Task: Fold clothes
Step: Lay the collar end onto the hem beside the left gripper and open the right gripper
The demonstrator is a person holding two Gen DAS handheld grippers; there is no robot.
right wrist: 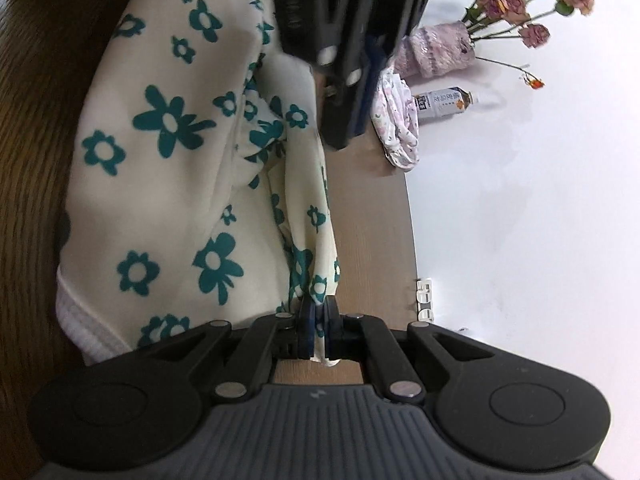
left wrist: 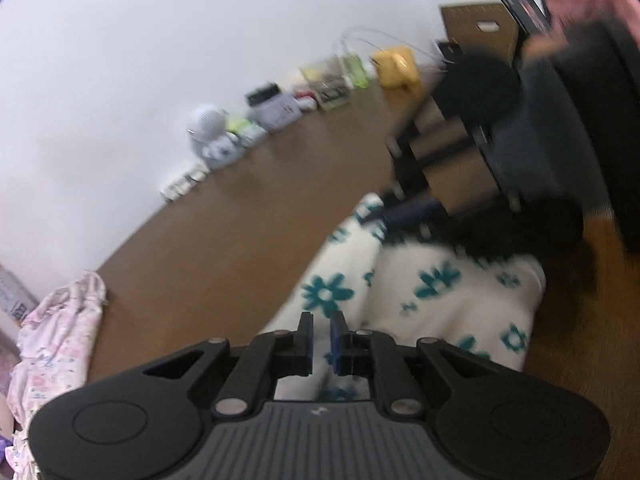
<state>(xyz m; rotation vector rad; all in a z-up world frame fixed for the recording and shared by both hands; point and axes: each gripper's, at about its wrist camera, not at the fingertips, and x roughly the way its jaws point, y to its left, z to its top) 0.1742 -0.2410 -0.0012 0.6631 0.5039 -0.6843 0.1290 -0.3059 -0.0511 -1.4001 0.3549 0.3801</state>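
Note:
A cream garment with teal flowers (right wrist: pixel 180 160) hangs and drapes over the brown table (right wrist: pixel 372 220). My right gripper (right wrist: pixel 318 320) is shut on a bunched edge of it, and the cloth shows between the blue pads. In the left wrist view the same garment (left wrist: pixel 440 300) lies under and ahead of my left gripper (left wrist: pixel 322 336). Its jaws stand nearly together with white cloth in the narrow gap. The black body of that left tool (right wrist: pixel 344 40) shows at the top of the right wrist view, with fabric pulled up to it.
A pink floral garment (left wrist: pixel 60 340) (right wrist: pixel 396 120) lies at the table end. A drink bottle (right wrist: pixel 444 102) and a vase of dried roses (right wrist: pixel 440 52) stand by the white wall. Small items, a yellow object (left wrist: pixel 396 66) and a cardboard box (left wrist: pixel 480 28) line the far edge.

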